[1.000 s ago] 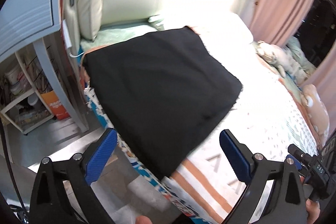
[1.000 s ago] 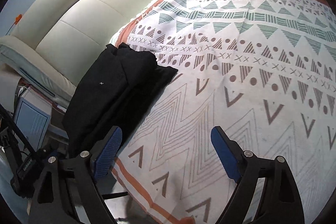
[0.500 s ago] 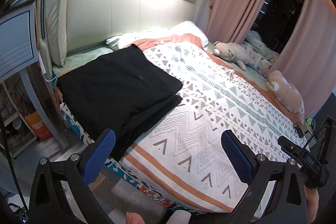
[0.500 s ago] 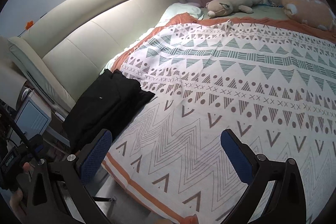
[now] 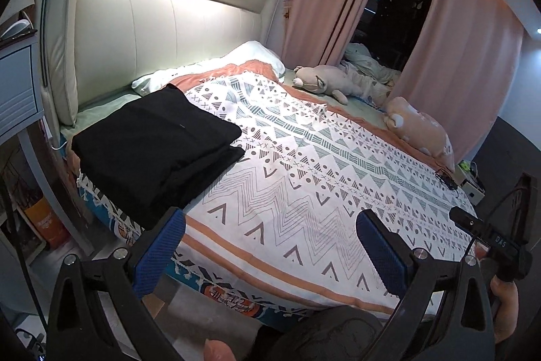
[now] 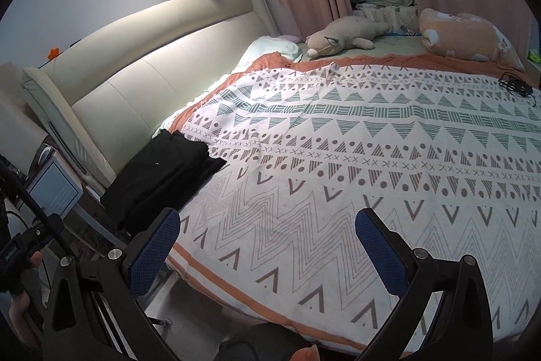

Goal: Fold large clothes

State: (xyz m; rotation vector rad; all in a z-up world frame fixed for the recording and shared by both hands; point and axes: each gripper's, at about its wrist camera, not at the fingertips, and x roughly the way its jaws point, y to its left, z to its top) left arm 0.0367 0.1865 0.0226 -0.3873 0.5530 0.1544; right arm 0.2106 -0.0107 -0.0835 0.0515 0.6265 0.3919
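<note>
Both 2-finger tongs now hang back from the bed, and the folded black fabric garment (image 5: 155,148) that filled the left wrist view 1 second ago has shrunk to a neat stack beyond and to the left of the left gripper (image 5: 270,244), well apart from its blue pads (image 5: 159,254). The left gripper's jaws stand spread wide with nothing between them; the right gripper (image 6: 267,246) is likewise spread to its fullest, empty, with only the white bedspread patterned in grey and teal zigzags and triangles (image 6: 338,192) showing past its tips. In the right wrist view the garment (image 6: 162,178) lies far off to the left, near the cream padded headboard (image 6: 142,83), at the bedspread's orange-bordered corner. With both tools drawn away and the cloth lying flat in layers, this piece looks finished; judging by the pull-back, the person is either done or about to fetch another. A grey plush animal (image 5: 324,80) and a tan plush pillow (image 5: 419,127) rest at the bed's far side, untouched
</note>
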